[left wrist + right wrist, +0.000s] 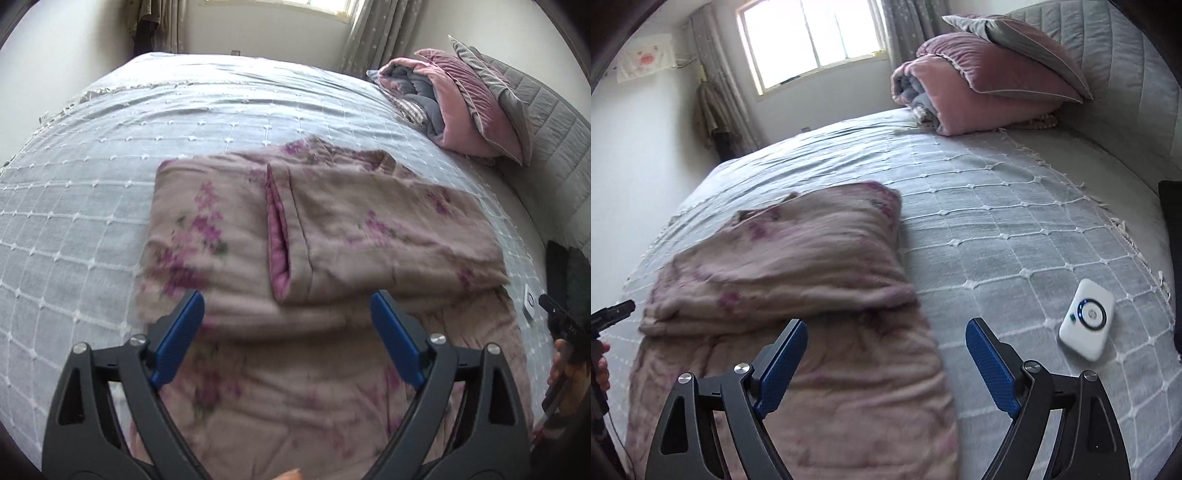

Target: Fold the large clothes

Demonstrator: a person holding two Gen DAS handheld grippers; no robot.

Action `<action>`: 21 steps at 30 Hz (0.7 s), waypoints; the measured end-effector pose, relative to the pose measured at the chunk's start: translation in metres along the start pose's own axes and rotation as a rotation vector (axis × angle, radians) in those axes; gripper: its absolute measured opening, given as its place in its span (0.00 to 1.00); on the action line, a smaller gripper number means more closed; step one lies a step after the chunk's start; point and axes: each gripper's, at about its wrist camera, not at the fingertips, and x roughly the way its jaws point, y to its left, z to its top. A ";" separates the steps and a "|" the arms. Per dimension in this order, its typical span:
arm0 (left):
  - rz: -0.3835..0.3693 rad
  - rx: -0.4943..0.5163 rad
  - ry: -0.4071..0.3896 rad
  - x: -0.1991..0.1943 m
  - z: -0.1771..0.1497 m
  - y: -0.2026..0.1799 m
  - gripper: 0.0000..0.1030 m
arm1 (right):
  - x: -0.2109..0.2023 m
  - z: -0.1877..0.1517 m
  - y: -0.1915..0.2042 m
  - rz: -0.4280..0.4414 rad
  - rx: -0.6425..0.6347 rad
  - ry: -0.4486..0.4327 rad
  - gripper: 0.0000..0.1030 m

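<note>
Bedspread (92, 206) under folded floral garment (332, 221)

1. The left hand-held gripper (287, 304) hovers with jaws spread wide, nothing between them.
2. Below it, a floral quilted garment (295, 236) lies folded on the bed (92, 184).
3. Pink and grey pillows (476, 99) are stacked at the headboard (554, 122).

Soft window (812, 40) daylight, motion blur, fisheye-dark corners
</note>
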 end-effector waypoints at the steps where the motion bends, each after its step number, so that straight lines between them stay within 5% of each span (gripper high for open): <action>1: -0.001 0.005 0.013 -0.007 -0.006 0.002 0.90 | -0.007 -0.006 0.006 0.016 -0.010 0.016 0.87; 10: -0.023 -0.020 0.138 -0.064 -0.090 0.042 0.90 | -0.042 -0.076 0.022 0.089 -0.017 0.131 0.88; 21: -0.015 -0.036 0.290 -0.070 -0.186 0.075 0.90 | -0.061 -0.140 -0.011 0.063 0.069 0.206 0.88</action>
